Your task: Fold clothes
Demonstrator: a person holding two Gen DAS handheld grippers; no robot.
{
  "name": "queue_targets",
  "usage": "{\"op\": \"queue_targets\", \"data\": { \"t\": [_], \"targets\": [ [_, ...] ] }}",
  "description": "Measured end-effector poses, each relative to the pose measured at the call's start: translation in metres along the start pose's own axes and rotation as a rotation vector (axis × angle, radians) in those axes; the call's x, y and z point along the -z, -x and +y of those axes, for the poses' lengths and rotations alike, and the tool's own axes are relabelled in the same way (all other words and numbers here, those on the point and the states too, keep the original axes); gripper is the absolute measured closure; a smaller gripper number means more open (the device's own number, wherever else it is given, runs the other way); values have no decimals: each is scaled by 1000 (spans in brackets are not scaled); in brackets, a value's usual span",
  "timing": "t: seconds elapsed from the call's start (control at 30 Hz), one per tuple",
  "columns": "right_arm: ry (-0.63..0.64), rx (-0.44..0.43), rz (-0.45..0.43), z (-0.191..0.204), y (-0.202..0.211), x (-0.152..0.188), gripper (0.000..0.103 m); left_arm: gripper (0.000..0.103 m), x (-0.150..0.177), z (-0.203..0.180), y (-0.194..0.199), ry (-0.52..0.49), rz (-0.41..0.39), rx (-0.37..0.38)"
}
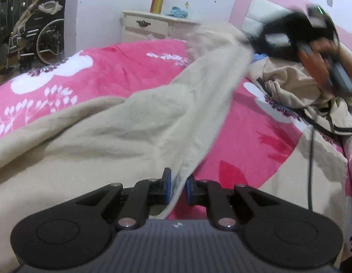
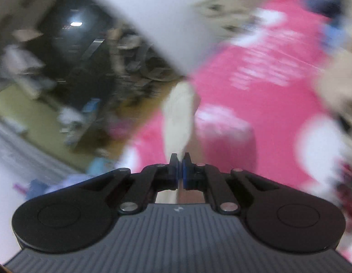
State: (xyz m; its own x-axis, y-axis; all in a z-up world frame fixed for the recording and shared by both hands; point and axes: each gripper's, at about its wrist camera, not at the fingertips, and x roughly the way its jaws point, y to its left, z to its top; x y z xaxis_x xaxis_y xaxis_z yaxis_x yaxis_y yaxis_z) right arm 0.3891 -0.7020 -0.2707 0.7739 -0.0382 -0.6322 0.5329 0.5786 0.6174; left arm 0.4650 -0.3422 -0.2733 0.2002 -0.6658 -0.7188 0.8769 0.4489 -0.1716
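A cream garment lies across the pink flowered bedcover. One edge rises in a taut fold toward the upper right. At the bottom of the left wrist view, my left gripper is shut on the near end of that fold, cloth pinched between its blue pads. The right gripper, blurred and held by a hand, grips the far lifted end near the headboard. In the blurred right wrist view, my right gripper is shut on a strip of the cream garment, which hangs forward over the bed.
A crumpled beige garment with black trim lies at the right of the bed. A dark cable runs down beside it. Behind stand a pink headboard, a white nightstand with bottles, and a wheelchair.
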Motion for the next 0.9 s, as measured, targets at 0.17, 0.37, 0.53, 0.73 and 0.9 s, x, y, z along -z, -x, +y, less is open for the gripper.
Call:
{"op": "queue_targets", "data": {
  "t": [0.17, 0.37, 0.53, 0.73, 0.9],
  "targets": [
    [41, 276, 139, -41, 1, 39, 98, 88, 2, -3, -3, -20, 3, 6],
    [367, 494, 37, 0, 25, 29, 80, 61, 0, -3, -2, 3, 14, 60],
    [442, 322, -3, 26, 18, 11, 64, 49, 0, -12, 3, 13, 41, 128],
    [432, 297, 19, 27, -30, -26, 41, 48, -2, -10, 14, 71, 68, 174],
    [341, 334, 121, 6, -82, -57, 31, 48, -8, 4, 26, 146, 56, 175]
  ]
}}
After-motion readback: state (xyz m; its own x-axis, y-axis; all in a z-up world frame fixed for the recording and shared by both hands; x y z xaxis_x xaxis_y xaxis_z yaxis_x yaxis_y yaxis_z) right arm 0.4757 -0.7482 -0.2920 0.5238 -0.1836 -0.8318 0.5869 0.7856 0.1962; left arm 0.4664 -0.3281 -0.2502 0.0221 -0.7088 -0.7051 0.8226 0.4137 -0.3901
